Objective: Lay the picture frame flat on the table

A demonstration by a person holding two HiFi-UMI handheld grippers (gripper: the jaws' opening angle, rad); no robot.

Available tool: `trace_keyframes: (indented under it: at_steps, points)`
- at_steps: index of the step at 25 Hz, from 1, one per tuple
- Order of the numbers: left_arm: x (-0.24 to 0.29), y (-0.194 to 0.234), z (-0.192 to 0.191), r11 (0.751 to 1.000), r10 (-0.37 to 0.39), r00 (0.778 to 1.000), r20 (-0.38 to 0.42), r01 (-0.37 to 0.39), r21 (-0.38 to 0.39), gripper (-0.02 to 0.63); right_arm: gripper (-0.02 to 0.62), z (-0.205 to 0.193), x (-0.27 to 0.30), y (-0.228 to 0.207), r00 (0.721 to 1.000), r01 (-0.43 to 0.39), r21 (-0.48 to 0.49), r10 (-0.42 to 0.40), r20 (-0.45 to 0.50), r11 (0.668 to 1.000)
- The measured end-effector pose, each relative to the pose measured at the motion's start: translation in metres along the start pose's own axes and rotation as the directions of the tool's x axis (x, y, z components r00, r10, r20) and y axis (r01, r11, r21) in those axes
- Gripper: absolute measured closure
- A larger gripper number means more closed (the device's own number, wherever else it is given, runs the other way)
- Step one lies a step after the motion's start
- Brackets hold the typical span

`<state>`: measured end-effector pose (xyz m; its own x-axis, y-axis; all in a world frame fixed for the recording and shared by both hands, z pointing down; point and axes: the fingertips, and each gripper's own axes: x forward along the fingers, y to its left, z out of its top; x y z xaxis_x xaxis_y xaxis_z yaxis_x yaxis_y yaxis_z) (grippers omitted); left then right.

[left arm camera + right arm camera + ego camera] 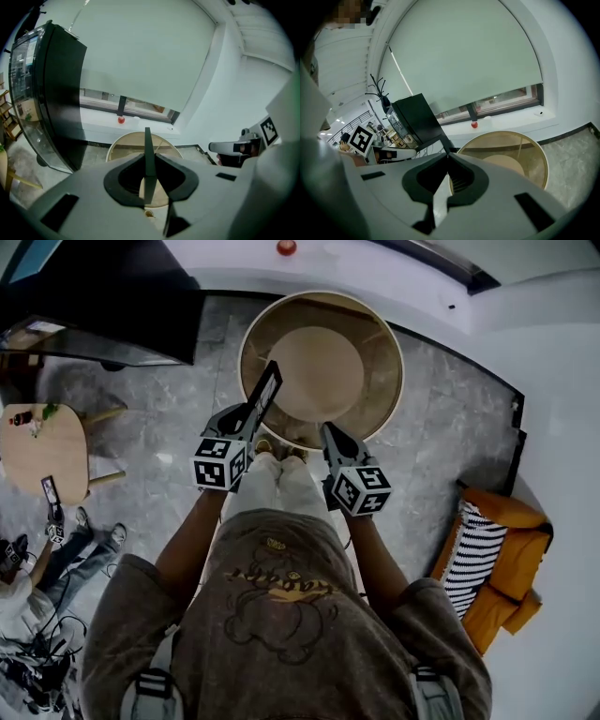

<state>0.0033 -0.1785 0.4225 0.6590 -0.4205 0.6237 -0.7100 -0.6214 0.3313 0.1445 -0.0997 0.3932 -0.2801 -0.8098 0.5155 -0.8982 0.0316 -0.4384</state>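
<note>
Left tool [148, 158] clamps the picture frame [147, 139] edge-on between its jaws above the table [377, 341]; right tool [447, 154] clenched empty.

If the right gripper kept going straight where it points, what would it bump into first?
Probably the top of the round table, just ahead of the right gripper; nothing shows in between, though depth is unclear.

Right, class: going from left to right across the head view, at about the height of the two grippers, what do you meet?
small wooden side table → left gripper → right gripper → striped cushion
</note>
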Motion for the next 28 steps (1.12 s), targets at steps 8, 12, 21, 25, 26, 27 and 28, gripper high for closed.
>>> trace_keyframes:
  at_steps: [8,12,21,25,26,27,28]
  points:
    - [0.034,0.021,-0.018,0.999,0.018,1.000,-0.011,-0.019,-0.046,0.525,0.575,-0.015,0.023,-0.030,1.000,0.017,0.006,-0.017,-0.020,1.000]
    - [0.051,0.032,-0.028,0.998,0.016,1.000,-0.020,-0.017,-0.061,0.525,0.575,-0.024,0.038,-0.042,0.999,0.029,0.021,-0.028,-0.028,0.999]
    - [0.093,0.050,-0.064,0.995,0.006,0.999,-0.048,-0.011,-0.098,0.525,0.575,-0.054,0.066,-0.070,0.997,0.058,0.056,-0.055,-0.062,0.997]
    - [0.112,0.061,-0.077,0.995,-0.001,0.999,-0.052,-0.004,-0.102,0.525,0.575,-0.059,0.082,-0.080,0.996,0.072,0.044,-0.070,-0.057,0.996]
    - [0.115,0.062,-0.082,0.995,-0.001,0.998,-0.055,-0.005,-0.104,0.525,0.575,-0.061,0.085,-0.081,0.996,0.072,0.045,-0.070,-0.058,0.996]
    - [0.118,0.063,-0.086,0.994,-0.001,0.998,-0.059,-0.005,-0.106,0.525,0.575,-0.063,0.086,-0.082,0.996,0.072,0.047,-0.069,-0.061,0.996]
    - [0.120,0.065,-0.091,0.994,-0.002,0.998,-0.063,-0.005,-0.110,0.525,0.575,-0.066,0.088,-0.081,0.996,0.071,0.048,-0.068,-0.065,0.996]
